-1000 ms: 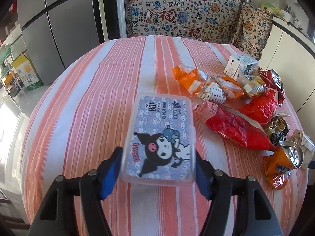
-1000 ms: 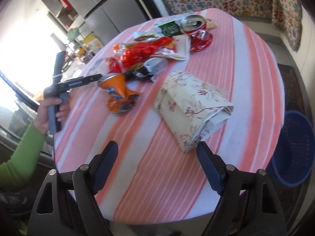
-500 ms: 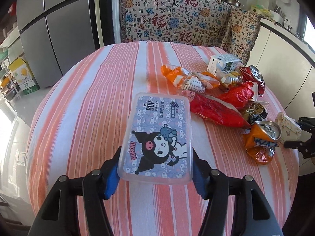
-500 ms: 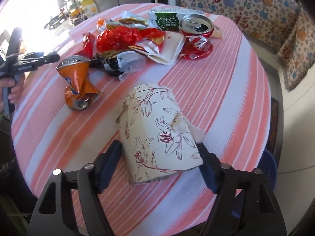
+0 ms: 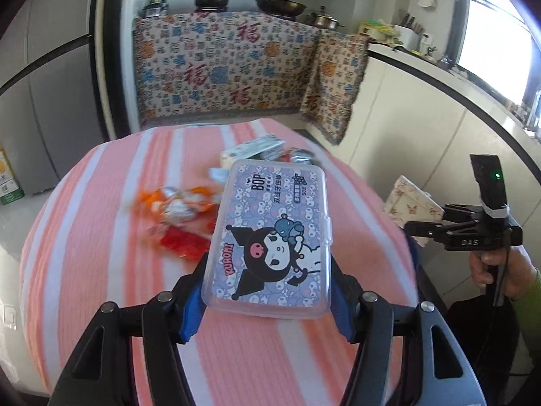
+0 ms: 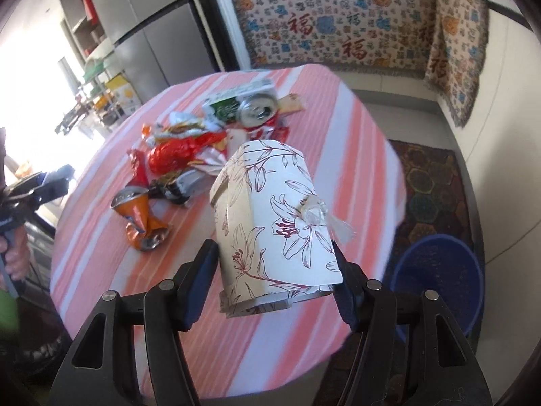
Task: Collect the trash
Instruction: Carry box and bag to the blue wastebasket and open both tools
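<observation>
My left gripper (image 5: 267,291) is shut on a clear plastic box with a purple cartoon label (image 5: 270,240), held above the striped round table (image 5: 101,237). My right gripper (image 6: 275,277) is shut on a floral paper box (image 6: 274,223), lifted off the table; it also shows in the left wrist view (image 5: 412,203). Trash lies in a heap on the table: a crushed orange can (image 6: 140,220), red wrappers (image 6: 175,152), a red can (image 6: 258,113), a green-and-white carton (image 6: 230,101), orange wrappers (image 5: 175,203).
A blue bin (image 6: 439,277) stands on the floor right of the table, beside a patterned rug (image 6: 432,182). A fridge (image 6: 152,30) and cloth-covered counter (image 5: 223,67) stand behind. The left gripper shows at the left edge (image 6: 37,189).
Both grippers have lifted their loads off the table. The right gripper closed on the floral box and raised it. The left gripper tilted up and moved right with the plastic box.
</observation>
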